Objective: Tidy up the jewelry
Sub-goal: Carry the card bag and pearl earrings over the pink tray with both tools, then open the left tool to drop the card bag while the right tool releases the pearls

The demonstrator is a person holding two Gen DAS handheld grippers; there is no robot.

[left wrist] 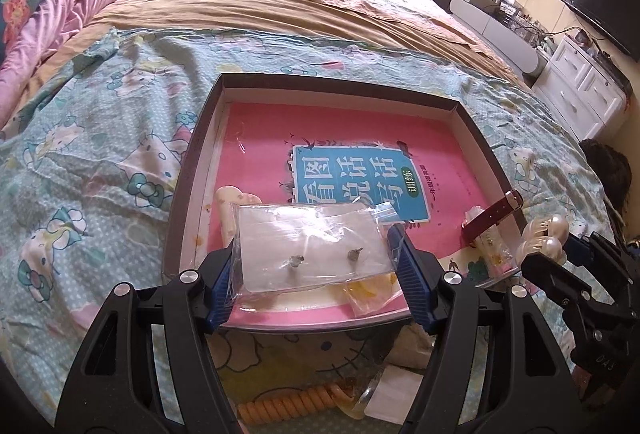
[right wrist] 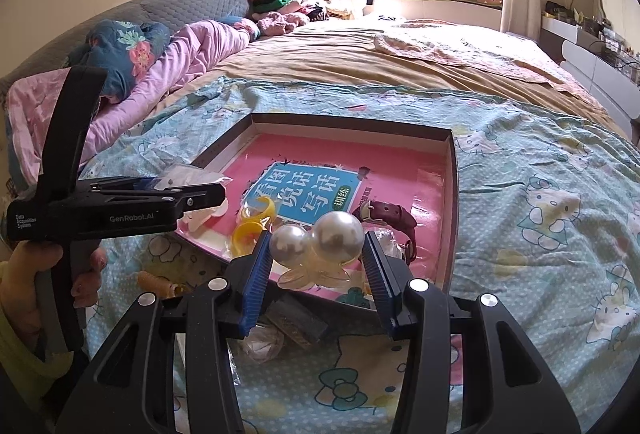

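Observation:
My left gripper (left wrist: 316,262) is shut on a clear plastic bag with an earring card (left wrist: 312,246) and holds it over the near edge of a shallow dark box (left wrist: 188,169) lined with a pink book (left wrist: 256,137). My right gripper (right wrist: 316,258) is shut on a pearl hair claw (right wrist: 320,234) above the box's (right wrist: 452,201) near right part. The claw also shows in the left wrist view (left wrist: 548,238). In the box lie a dark red watch strap (right wrist: 390,213), yellow rings in a bag (right wrist: 252,226) and a cream hair clip (left wrist: 230,205).
The box sits on a Hello Kitty bedspread (left wrist: 100,161). An orange coil hair tie (left wrist: 292,404) and small clear bags (right wrist: 264,342) lie on the bed in front of the box. Pillows and clothes (right wrist: 160,45) are piled at the bed's far left; drawers (left wrist: 580,93) stand at right.

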